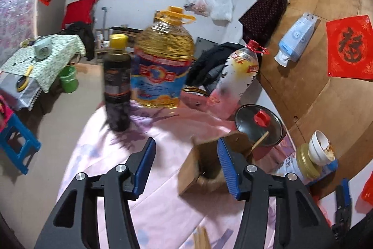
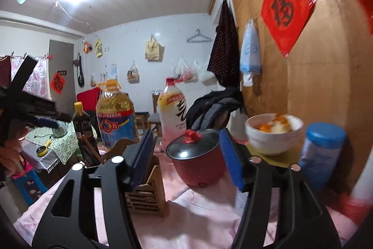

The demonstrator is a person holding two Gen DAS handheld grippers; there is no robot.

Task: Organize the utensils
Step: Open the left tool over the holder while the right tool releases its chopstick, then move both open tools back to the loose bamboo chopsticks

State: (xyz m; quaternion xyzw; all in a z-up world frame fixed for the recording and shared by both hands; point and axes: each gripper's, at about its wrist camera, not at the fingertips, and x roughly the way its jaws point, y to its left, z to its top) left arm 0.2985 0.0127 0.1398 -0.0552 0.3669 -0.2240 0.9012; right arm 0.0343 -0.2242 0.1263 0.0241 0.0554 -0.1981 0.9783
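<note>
both tongs, left gripper [image 1: 186, 166] and right gripper [image 2: 186, 159], gape empty; a careless reach could topple the wooden holder [image 1: 205, 169] (blurry, probably holding chopsticks).

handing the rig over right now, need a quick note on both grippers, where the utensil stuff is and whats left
Left hand-held gripper: open, empty, above the pink cloth with the wooden utensil holder just ahead.
Right hand-held gripper: open, empty, behind the holder and the red pot.
Utensils: a stick-like piece, probably a chopstick, stands out of the holder; more wooden sticks lie on the cloth at the bottom edge.
Done: apparently one piece in.
Left: pick up the loose sticks and slot them in.
</note>
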